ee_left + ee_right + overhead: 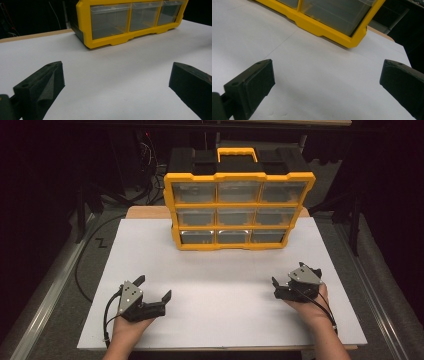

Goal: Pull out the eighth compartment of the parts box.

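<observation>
A yellow-framed organiser (239, 207) with a black body and a yellow carrying handle is seen upright at the upper centre of the high view, standing on the far part of a white board (220, 285) that covers the table. Its front is divided into three rows of three clear drawers, all pushed in; what lies inside them cannot be told. The left gripper (155, 289) is held at the lower left of that view, low over the board, with its jaws spread wide apart and nothing between them. The right gripper (296, 272) is held at the lower right, also just above the board, and its jaws are likewise parted and empty. Both grippers are kept well apart from the organiser, with bare white surface between. In the left gripper view, the bottom row of drawers (135, 17) is shown across the upper part of the frame, beyond the two black jaws that rise at the lower left and lower right corners. In the right gripper view, the organiser's lower corner (355, 41) is seen at the upper centre, tilted in the frame, again past widely separated jaws. A strip of wooden tabletop (145, 212) is visible behind the board at the organiser's left.
</observation>
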The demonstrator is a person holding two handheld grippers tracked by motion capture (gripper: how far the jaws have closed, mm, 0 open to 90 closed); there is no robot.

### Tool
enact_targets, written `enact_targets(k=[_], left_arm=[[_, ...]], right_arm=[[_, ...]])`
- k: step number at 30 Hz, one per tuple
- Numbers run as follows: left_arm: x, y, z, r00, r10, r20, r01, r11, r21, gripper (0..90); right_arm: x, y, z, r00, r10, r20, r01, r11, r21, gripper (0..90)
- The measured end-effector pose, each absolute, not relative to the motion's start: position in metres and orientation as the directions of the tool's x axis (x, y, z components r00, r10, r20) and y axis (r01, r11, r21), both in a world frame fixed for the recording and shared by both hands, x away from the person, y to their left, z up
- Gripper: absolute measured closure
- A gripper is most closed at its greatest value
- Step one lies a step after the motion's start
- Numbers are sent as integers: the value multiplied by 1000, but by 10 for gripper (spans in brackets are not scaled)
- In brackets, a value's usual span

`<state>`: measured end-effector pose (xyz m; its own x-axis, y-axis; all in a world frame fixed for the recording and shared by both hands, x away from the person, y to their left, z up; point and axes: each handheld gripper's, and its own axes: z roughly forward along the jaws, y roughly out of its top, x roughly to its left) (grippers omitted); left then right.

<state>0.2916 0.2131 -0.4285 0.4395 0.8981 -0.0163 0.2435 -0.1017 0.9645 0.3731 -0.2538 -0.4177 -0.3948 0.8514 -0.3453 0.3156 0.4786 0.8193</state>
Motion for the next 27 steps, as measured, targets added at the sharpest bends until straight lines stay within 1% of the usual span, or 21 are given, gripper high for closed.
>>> enact_targets(k=[5,18,27], left_arm=[[292,214,-428,430,903,-9,241,-105,965,9],[292,213,-429,438,899,-5,243,-113,964,9],[292,212,-429,443,896,-7,241,-112,964,9]], right_arm=[[372,-250,-421,-405,834,-376,319,514,796,11],[369,-238,-427,-440,751,-493,282,637,718,11],[364,-229,-427,-426,661,-618,232,740,631,11]])
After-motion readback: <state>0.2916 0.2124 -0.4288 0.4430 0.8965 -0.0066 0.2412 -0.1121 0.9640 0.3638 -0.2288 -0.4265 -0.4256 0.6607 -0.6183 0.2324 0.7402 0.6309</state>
